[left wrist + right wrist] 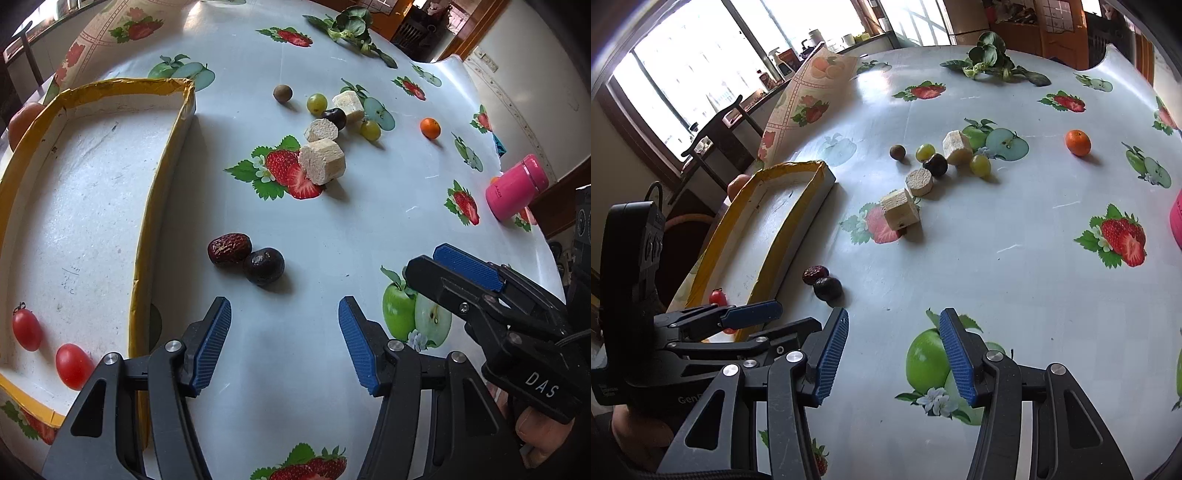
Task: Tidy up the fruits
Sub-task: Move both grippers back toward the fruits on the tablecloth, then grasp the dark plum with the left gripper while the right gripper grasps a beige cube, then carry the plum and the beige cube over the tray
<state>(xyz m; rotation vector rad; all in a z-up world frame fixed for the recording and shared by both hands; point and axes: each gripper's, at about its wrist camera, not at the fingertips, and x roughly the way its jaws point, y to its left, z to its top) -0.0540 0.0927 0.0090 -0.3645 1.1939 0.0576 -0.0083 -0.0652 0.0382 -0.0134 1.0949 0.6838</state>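
Note:
My left gripper (284, 343) is open and empty, hovering just short of a dark round fruit (263, 266) that touches a wrinkled red date (229, 249). Left of it stands a yellow-rimmed tray (162, 177) holding two cherry tomatoes (74, 365). My right gripper (894, 354) is open and empty over a printed apple; in the left wrist view the right gripper (439, 266) sits at the right. Farther off lie green grapes (317, 103), a dark plum (334, 118), a brown fruit (283, 93), a small orange (430, 128) and pale porous blocks (322, 161).
A pink cup (516, 188) lies near the table's right edge. Leafy greens (351, 26) lie at the far side. An orange-red fruit (24, 122) rests behind the tray. A chair (713, 144) and window stand beyond the table's left side.

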